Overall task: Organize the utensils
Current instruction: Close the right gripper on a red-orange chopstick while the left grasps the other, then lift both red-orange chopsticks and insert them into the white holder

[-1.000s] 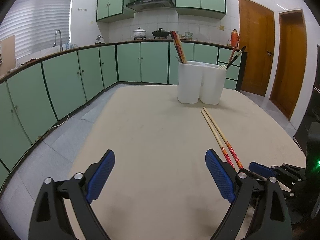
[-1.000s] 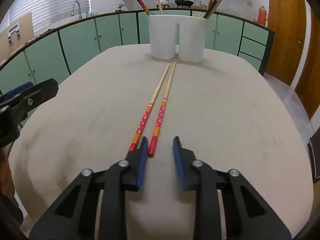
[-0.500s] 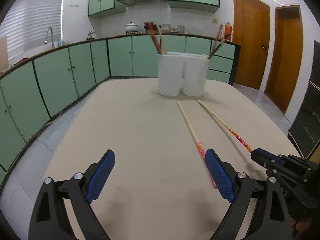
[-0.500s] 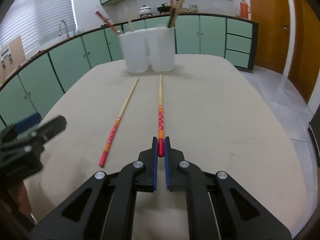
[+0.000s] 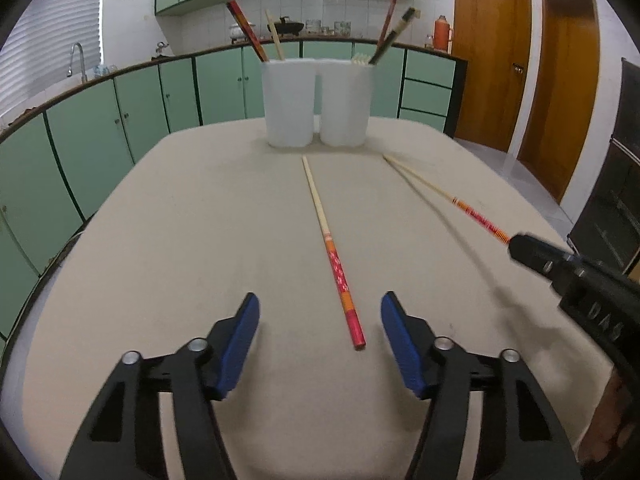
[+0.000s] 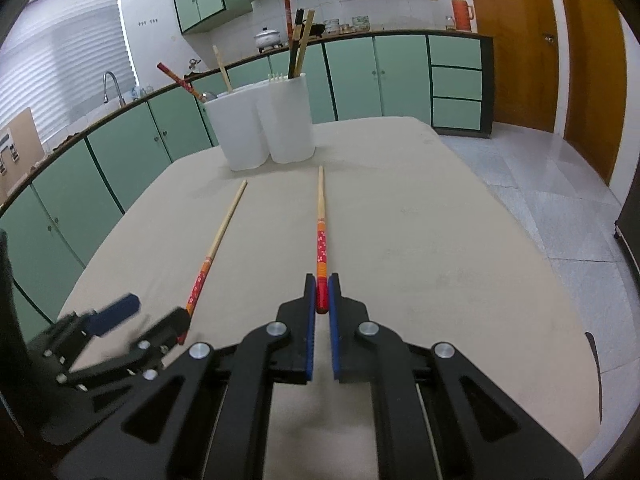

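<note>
Two red-handled wooden chopsticks are on the beige table [image 5: 180,240]. My right gripper [image 6: 321,294] is shut on the red end of one chopstick [image 6: 321,236], which points toward the white twin-cup utensil holder [image 6: 266,128]; this chopstick shows lifted at the right in the left wrist view [image 5: 448,198]. The other chopstick [image 5: 332,252] lies flat on the table, its red end between the open fingers of my left gripper [image 5: 320,320], nearer the right finger. It shows in the right wrist view [image 6: 216,246] too. The holder [image 5: 318,104] has several chopsticks standing in it.
Green kitchen cabinets [image 5: 100,136] run along the left and back behind the table. Wooden doors [image 5: 492,56] stand at the right. The table's rounded edge is close on the left [image 5: 48,280].
My right gripper closed on one chopstick and raised it, swinging it right. My left gripper moved over the other chopstick's red end and narrowed its opening.
</note>
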